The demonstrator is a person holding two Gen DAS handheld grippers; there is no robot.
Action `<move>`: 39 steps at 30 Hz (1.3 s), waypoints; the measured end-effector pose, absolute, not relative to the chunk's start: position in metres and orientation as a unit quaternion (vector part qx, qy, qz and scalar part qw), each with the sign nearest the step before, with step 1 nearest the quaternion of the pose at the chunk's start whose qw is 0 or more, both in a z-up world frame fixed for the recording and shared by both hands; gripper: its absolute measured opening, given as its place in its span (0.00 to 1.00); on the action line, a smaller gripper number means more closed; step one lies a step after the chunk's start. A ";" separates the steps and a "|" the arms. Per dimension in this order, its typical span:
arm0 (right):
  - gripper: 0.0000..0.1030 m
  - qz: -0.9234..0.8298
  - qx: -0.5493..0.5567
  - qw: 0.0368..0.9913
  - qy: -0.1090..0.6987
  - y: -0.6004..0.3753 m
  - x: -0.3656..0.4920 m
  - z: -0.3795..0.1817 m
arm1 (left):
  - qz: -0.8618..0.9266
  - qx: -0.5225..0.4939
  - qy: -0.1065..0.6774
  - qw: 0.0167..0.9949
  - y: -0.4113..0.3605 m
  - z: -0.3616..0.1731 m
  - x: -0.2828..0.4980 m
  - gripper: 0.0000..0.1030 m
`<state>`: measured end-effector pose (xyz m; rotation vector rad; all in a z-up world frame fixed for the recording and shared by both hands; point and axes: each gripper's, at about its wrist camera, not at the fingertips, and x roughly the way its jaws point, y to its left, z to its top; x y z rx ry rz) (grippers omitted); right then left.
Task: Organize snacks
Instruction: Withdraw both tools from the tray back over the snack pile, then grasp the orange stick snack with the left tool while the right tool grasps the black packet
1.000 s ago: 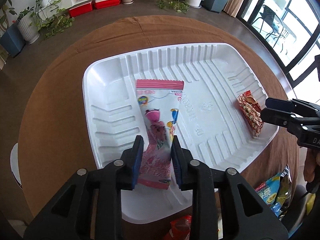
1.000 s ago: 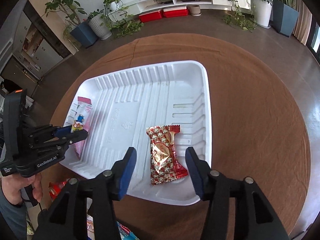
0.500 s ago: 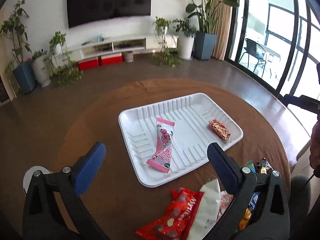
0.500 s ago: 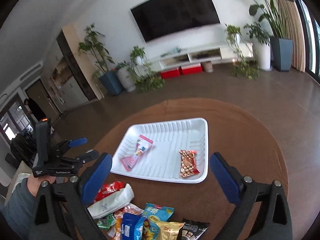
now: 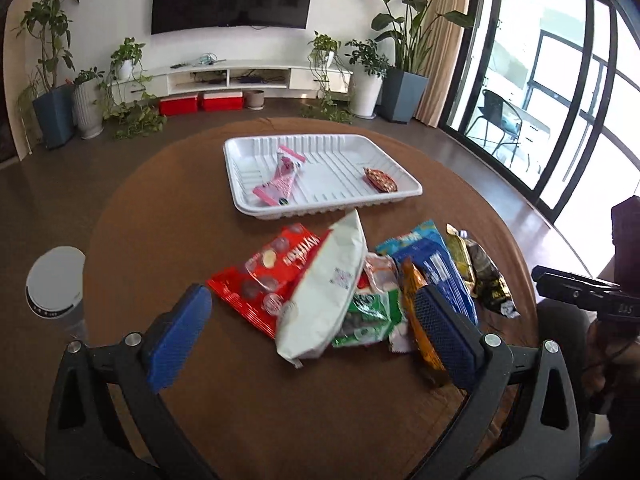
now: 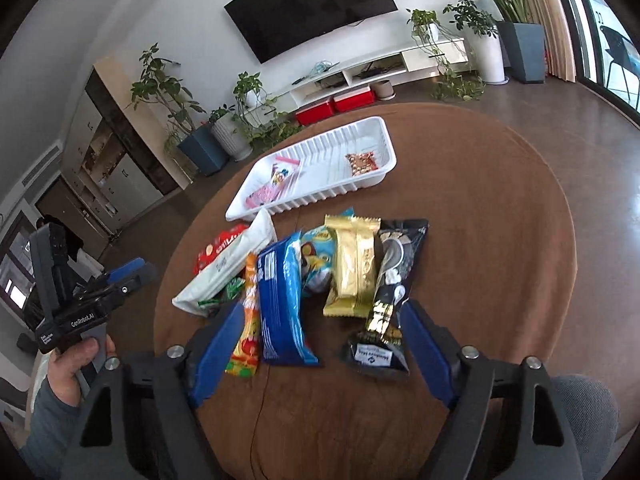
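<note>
We've got approx. two snacks sorted and the rest of the pile to go. Starting at the left: our left gripper point(image 5: 310, 330) hangs over the near edge of the pile w/ jaws wide apart, nothing btwn them. Under it lie the red bag point(image 5: 266, 270) and, partly on top of that, the white pouch point(image 5: 326, 292), w/ a green packet point(image 5: 366, 314) tucked beneath the pouch's near end. Moving right, an orange stick pack point(image 6: 248, 320) lies beside the blue bag point(image 6: 280, 300), then a light-blue packet point(image 6: 316, 258) half hidden behind, then the gold wafer pack point(image 6: 352, 264), then the black-and-gold bag point(image 6: 390, 292) at the far right of the heap. Our right gripper point(image 6: 322, 350) is also spread open and empty, framing the blue bag and the black-and-gold one. Beyond the pile sits the white tray point(image 5: 240, 196), on the brown round table point(image 5: 160, 208): inside it the pink packet point(image 5: 280, 176) lies toward the left end and the red-gold wrapper point(image 5: 380, 180) near the right end, well apart, w/ lots of bare ribbed floor btwn them. So we judge the job as early: two items placed, abt. eight loose on the cloth, no grasp begun yet on either side. Exact count is unsure, since a few small packets are buried under the pouch.
</note>
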<state>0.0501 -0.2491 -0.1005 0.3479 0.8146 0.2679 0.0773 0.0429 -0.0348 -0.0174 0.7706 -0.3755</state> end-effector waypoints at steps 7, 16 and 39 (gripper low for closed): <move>0.81 0.150 0.145 0.894 0.396 -0.227 0.045 -0.106 | -0.199 -0.024 0.392 0.898 0.038 -0.050 0.066 1.00; 0.75 0.147 0.128 0.892 0.407 -0.211 0.042 -0.118 | -0.239 -0.028 0.395 0.886 0.024 -0.052 0.061 0.97; 0.58 0.121 0.132 0.888 0.424 -0.231 0.041 -0.125 | -0.257 0.024 0.481 0.838 -0.067 -0.097 0.100 0.37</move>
